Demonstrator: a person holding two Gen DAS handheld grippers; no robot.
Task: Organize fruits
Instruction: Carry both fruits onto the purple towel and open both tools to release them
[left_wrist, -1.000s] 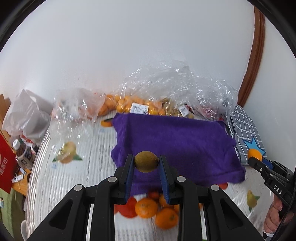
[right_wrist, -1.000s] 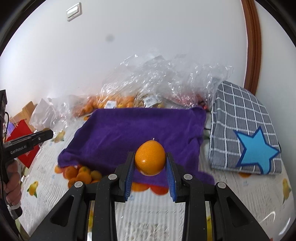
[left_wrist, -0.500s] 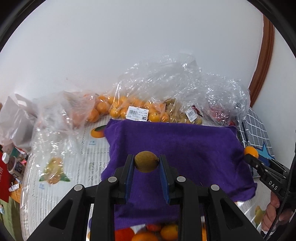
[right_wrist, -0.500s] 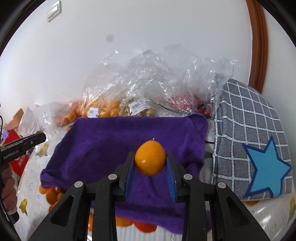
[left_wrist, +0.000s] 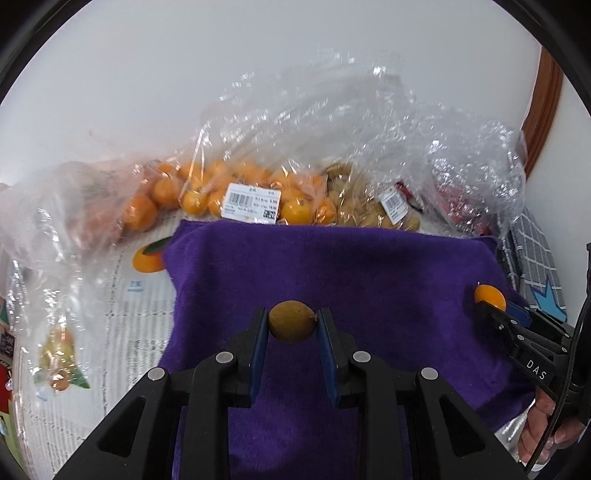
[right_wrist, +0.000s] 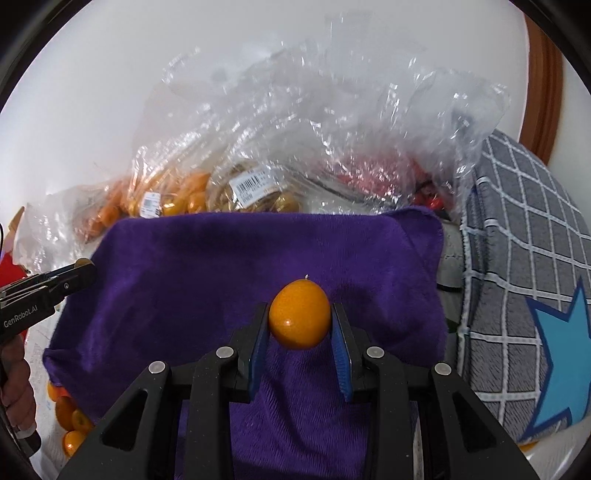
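My left gripper (left_wrist: 292, 324) is shut on a small brownish-yellow fruit (left_wrist: 291, 321) and hangs over the left half of a purple towel (left_wrist: 351, 266). My right gripper (right_wrist: 300, 321) is shut on a bright orange fruit (right_wrist: 299, 318) above the right part of the same purple towel (right_wrist: 207, 273). In the left wrist view the right gripper (left_wrist: 491, 301) shows at the right edge with its orange fruit (left_wrist: 488, 295). The left gripper's fingers (right_wrist: 74, 277) reach in from the left in the right wrist view. The towel's surface under both grippers is bare.
Clear plastic bags (left_wrist: 332, 147) of oranges (left_wrist: 192, 201) and brownish fruit (left_wrist: 354, 214) lie behind the towel against the white wall. A grey checked cloth with a blue star (right_wrist: 517, 295) lies to the right. Loose oranges (right_wrist: 70, 421) sit by the towel's near left corner.
Both grippers have moved forward and lower over the purple towel, each keeping its fruit. The bags at the back look nearer, and the loose oranges have slipped out of the left wrist view.
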